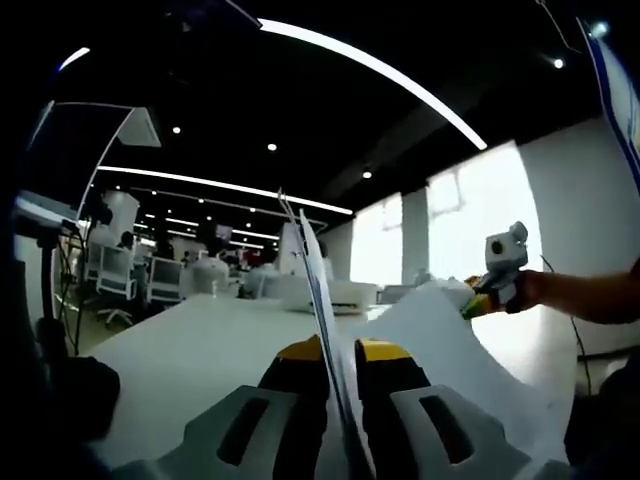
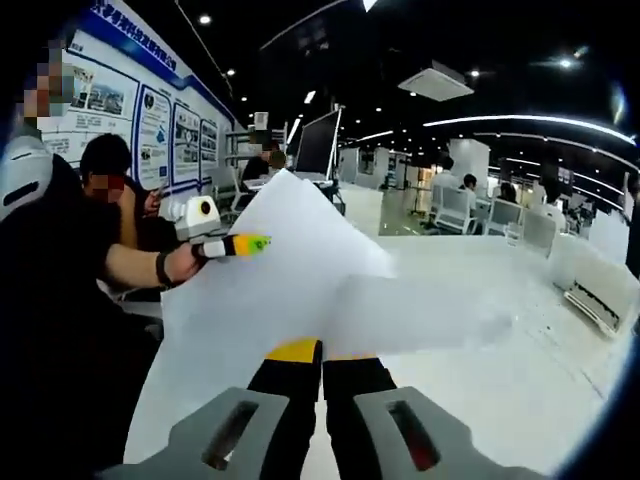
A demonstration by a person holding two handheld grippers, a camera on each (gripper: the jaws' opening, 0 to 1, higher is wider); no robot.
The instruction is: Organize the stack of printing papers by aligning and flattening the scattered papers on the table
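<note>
White printing papers are lifted above the white table, held at two ends. In the left gripper view my left gripper is shut on several sheets that stand edge-on between its yellow-tipped jaws. My right gripper, in a person's hand, pinches the far end of the papers. In the right gripper view my right gripper is shut on the near edge of the papers. The sheets bow upward to a peak. My left gripper clamps their left edge.
White boxes stand at the table's far end. A white tray-like item lies on the table at the right. A dark monitor and seated people are beyond. Office chairs stand off to the side.
</note>
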